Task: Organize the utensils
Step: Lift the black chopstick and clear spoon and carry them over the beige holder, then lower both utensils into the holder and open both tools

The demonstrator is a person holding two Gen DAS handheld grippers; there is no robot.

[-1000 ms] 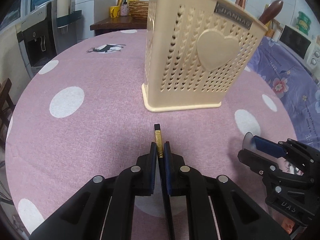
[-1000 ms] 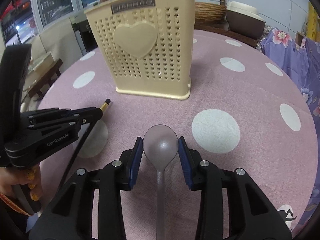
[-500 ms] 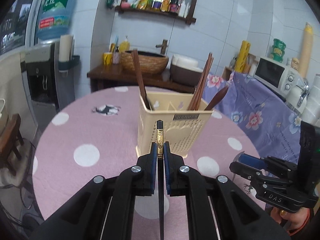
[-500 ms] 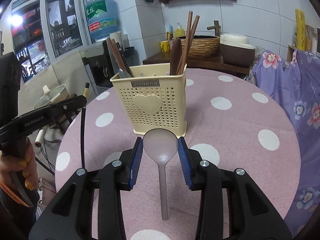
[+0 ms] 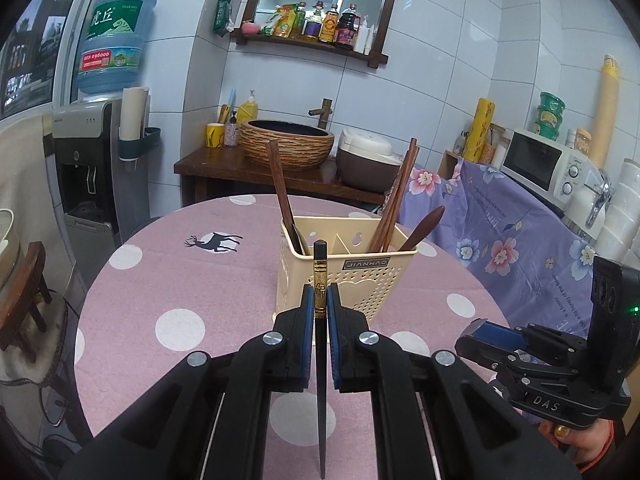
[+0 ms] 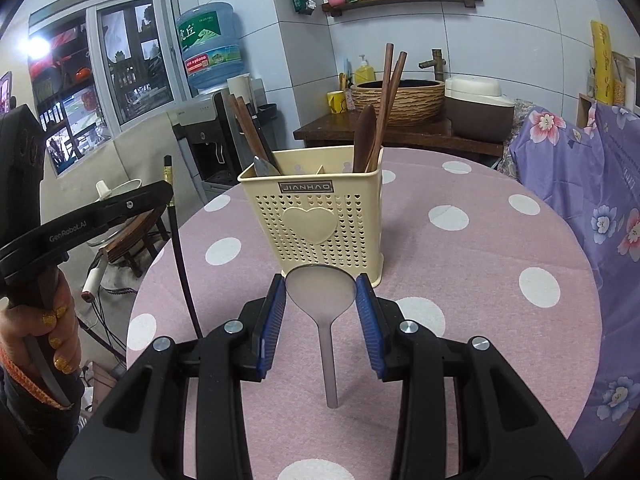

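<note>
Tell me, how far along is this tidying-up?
Partly done: wooden utensils already stand in the cream holder. In hand: the left tongs grip a black chopstick, the right tongs clamp a translucent spoon. Left: dropping both into the holder.

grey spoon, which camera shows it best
The right wrist view: the grey spoon sits centred, bowl pinched between the right gripper pads, handle hanging down. The left wrist view shows that gripper only side-on at the edge, and the spoon cannot be made out.

utensil holder (image 6: 320, 216) on table (image 6: 460, 264), sink (image 5: 286, 140) behind
</note>
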